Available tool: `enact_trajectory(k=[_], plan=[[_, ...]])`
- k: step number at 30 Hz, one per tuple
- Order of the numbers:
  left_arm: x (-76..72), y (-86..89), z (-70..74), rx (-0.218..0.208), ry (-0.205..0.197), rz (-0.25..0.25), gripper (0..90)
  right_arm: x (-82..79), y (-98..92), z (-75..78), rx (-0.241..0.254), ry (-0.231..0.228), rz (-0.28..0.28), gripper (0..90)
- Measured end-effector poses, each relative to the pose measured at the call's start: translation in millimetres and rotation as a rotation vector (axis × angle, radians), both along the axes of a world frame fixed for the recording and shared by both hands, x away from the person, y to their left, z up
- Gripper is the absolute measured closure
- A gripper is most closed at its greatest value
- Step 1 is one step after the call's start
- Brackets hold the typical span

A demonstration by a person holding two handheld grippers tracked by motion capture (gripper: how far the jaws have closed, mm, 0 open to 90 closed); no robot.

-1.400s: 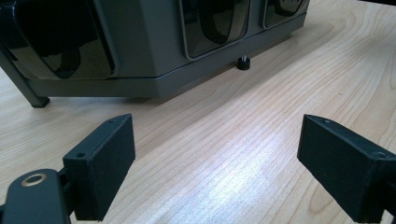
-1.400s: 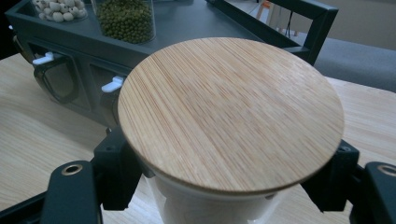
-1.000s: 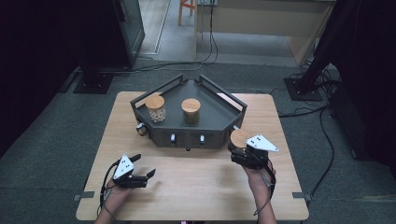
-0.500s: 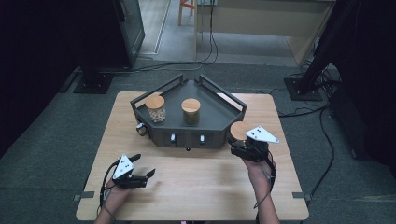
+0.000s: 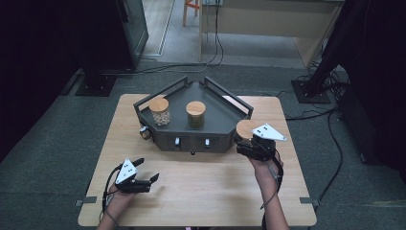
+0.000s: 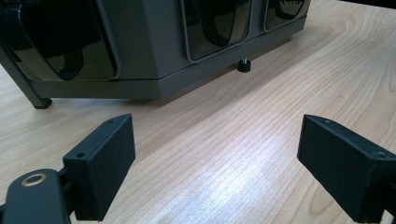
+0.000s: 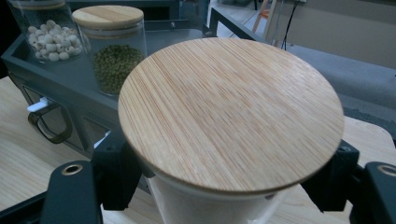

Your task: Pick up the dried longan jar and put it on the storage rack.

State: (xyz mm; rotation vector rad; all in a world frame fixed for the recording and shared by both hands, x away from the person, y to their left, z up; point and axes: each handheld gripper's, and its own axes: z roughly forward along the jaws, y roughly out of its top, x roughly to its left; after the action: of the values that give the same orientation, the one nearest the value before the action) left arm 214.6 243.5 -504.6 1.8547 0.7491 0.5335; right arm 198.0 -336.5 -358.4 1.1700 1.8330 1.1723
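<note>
Jar [image 7: 219, 200]: a glass jar with a round bamboo lid [image 7: 231, 112] is being held upright between the right gripper's fingers [image 7: 116, 175], one finger being pressed on each side just below the lid.
Jar's place: it is being kept at the right near corner of the dark tray [image 5: 218, 132], beside its rim, as seen in the high view [image 5: 245, 129].
Right gripper [image 5: 249, 146]: its fingers are being clamped on the jar.
Left gripper [image 5: 146, 172]: its fingers [image 6: 100, 163] are being held wide apart, nothing between them, over the counter [image 5: 206, 187] at the near left.
Tray: two lidded jars are being carried on it, the white-bead jar [image 5: 159, 111] left, the green-bean jar [image 5: 195, 114] right.

Upright wooden-lidded jar [image 7: 231, 116] beside tray's right corner
</note>
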Motion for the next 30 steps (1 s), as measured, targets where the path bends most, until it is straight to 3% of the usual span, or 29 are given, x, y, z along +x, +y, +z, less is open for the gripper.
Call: enact_trajectory(k=[30], plan=[[0.3, 1.2, -0.1, -0.004, -0.003, 0.001, 10.8, 29.2, 14.4, 14.6, -0.024, 0.013, -0.005, 25.5]])
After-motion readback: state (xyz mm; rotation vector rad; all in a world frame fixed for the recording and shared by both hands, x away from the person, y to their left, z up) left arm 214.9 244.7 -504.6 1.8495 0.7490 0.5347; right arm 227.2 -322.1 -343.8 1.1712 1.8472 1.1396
